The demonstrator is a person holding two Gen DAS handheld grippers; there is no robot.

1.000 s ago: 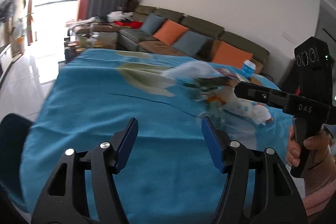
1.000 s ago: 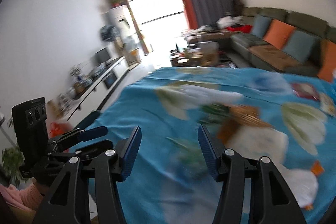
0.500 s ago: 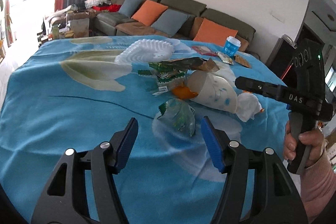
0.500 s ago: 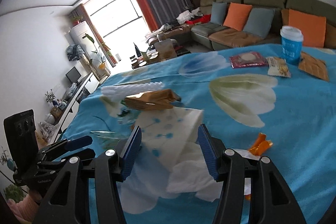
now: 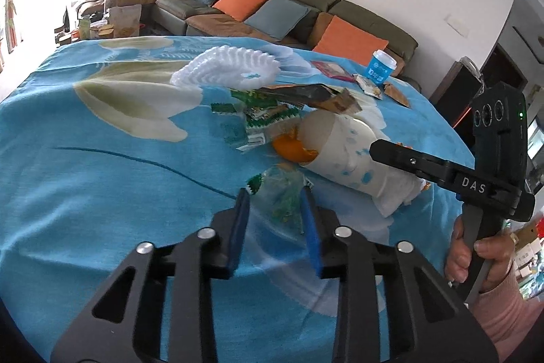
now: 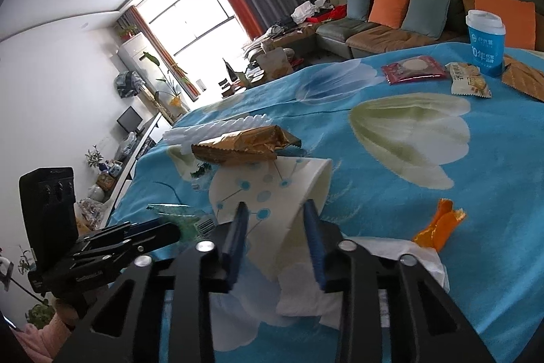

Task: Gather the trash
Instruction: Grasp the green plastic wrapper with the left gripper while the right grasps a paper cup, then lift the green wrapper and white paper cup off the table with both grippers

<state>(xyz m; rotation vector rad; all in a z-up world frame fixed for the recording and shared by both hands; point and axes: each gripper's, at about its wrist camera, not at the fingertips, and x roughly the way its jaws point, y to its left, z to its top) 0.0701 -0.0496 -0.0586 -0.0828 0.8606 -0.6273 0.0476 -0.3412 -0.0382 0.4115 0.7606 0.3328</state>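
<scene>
A crumpled clear-and-green wrapper (image 5: 282,189) lies on the blue flowered tablecloth (image 5: 102,176). My left gripper (image 5: 274,198) is closing around it, and both blue pads touch its sides. A white paper cup (image 6: 272,189) with blue dots lies on its side to the right. My right gripper (image 6: 273,210) is closing on the cup's narrow end and squeezes it. In the left wrist view that cup (image 5: 340,155) has orange peel (image 5: 292,148) at its mouth. A white tissue (image 6: 391,257) lies under the cup.
Behind lie a gold snack bag (image 6: 244,145), green wrappers (image 5: 265,114) and a white foam net (image 5: 231,67). An orange scrap (image 6: 438,223) sits to the right. A blue lidded cup (image 6: 484,36) and snack packs (image 6: 413,68) stand at the far edge. A sofa is beyond.
Both grippers have come forward and down to the trash pile. Their jaws have narrowed, the left around the green wrapper and the right around the paper cup.
</scene>
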